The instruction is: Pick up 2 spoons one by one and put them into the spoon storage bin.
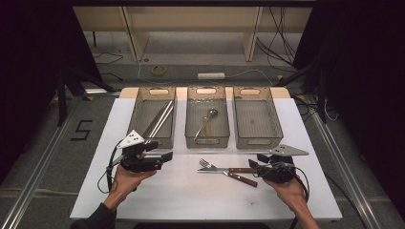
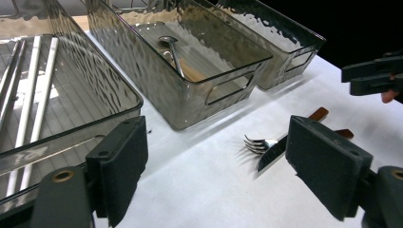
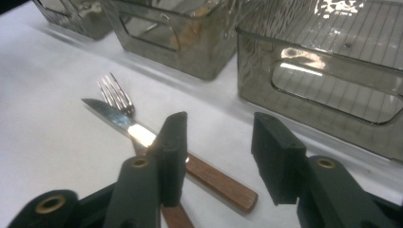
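Observation:
A fork and a knife, both with wooden handles, lie crossed on the white table in front of three clear bins. My right gripper is at the handle ends. In the right gripper view, the right gripper is open. The knife handle passes under one jaw, and the fork lies beyond. My left gripper hovers left of the cutlery, by the left bin. Seen in the left gripper view, the left gripper is open with nothing between its pads, facing the fork.
The left bin holds long metal chopsticks. A spoon with a wooden handle lies in the middle bin. The right bin has nothing in it. Cables and a tape roll lie on the floor beyond the table.

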`<state>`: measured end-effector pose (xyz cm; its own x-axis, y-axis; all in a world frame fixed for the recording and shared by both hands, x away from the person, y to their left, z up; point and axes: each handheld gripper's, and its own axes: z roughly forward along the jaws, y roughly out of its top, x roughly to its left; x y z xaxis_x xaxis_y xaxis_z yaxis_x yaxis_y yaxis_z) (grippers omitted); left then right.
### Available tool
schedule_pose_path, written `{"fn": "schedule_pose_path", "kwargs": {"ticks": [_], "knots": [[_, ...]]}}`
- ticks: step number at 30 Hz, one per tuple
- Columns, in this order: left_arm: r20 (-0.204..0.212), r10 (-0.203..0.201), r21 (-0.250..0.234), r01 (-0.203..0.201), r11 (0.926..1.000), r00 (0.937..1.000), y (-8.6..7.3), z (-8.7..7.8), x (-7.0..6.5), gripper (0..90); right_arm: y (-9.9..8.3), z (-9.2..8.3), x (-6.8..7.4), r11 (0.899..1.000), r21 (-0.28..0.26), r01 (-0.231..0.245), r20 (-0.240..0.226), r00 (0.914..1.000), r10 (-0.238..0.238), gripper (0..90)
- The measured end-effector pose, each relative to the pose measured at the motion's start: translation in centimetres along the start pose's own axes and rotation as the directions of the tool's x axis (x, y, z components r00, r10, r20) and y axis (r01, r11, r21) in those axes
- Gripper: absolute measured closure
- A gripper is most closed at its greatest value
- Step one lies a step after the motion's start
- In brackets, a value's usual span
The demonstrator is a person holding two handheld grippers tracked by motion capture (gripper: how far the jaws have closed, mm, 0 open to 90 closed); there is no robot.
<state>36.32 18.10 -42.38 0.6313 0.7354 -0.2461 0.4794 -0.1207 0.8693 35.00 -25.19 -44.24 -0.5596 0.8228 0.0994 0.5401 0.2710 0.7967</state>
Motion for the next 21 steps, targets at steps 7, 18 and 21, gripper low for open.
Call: {"fn": "schedule_pose_path", "kwargs": {"ticks": [7, 18, 21], "knots": [[-0.02, -0.003, -0.038, 0.003, 0.9993, 0.9998, -0.6, -1.2, -0.2, 21.3, 0.1, 0.9, -0.4, 1.0, 0.021, 0.018, 0.004, 0.9998, -0.018, 69.7], [-0.054, 0.004, -0.054, -0.007, 0.9985, 0.9985, -1.7, -2.9, -0.3, 20.4, 0.4, 2.7, -1.0, 0.996, 0.076, 0.055, 0.008, 0.9984, -0.056, 84.8], [-0.052, 0.004, -0.062, -0.007, 0.998, 0.9986, -1.8, -3.2, -0.3, 20.1, 0.4, 3.0, -1.2, 0.995, 0.085, 0.053, 0.007, 0.9985, -0.054, 86.7]]}}
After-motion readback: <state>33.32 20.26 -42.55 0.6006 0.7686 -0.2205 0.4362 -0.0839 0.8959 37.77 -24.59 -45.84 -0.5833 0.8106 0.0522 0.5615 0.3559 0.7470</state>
